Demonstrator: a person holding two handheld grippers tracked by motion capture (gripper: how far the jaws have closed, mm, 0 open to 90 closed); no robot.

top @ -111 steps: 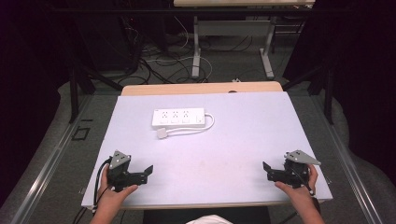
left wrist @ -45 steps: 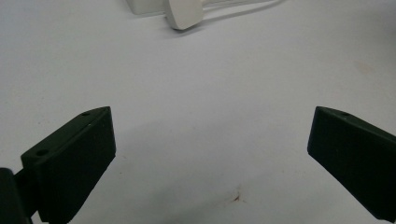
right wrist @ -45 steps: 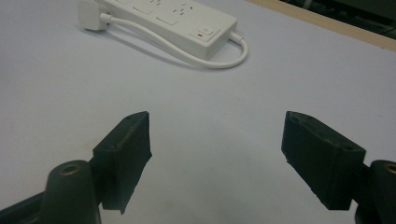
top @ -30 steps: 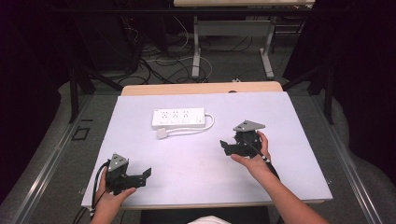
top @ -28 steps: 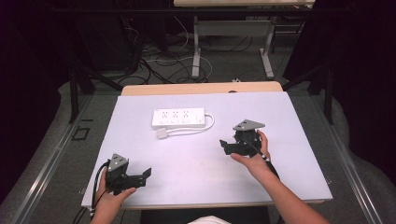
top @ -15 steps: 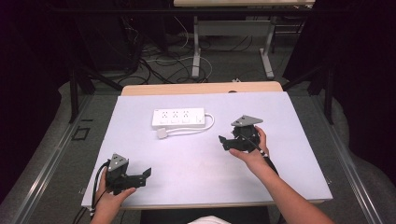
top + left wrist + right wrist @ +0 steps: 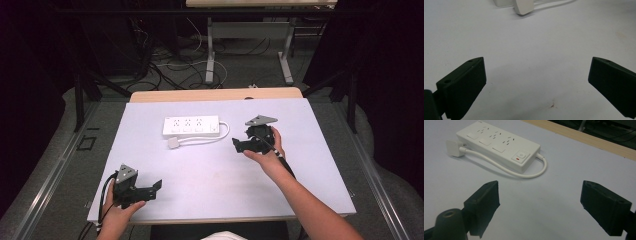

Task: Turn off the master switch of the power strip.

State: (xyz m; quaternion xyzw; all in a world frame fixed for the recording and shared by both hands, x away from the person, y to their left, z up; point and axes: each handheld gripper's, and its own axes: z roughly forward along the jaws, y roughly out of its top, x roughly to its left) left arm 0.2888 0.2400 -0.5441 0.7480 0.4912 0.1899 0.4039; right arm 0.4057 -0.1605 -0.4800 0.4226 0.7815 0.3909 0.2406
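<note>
Power strip point(image 7: 191, 126), white, three socket groups and a rocker switch at its right end; lies flat in the upper middle of the high view, on the white worktop point(image 7: 210, 175). Its cord point(image 7: 217, 136) loops out from the switch end and runs back along the near side to the plug point(image 7: 173, 143), which lies on the surface just below the strip's left part. In the right gripper view the strip point(image 7: 499, 145) sits upper left, switch point(image 7: 520, 154) with a red mark facing the camera, cord point(image 7: 524, 174) curving beneath it.

Right claw point(image 7: 239, 145): centre-right of the high view, held in a hand point(image 7: 267, 155), pointing left toward the strip's switch end, near but apart from the cord. Jaws wide apart, nothing between them.

Left claw point(image 7: 156, 186): lower left of the high view, near the worktop's front edge, well apart from the strip. Jaws wide apart, bare worktop between; plug point(image 7: 523, 6) at top of the left gripper view.
</note>
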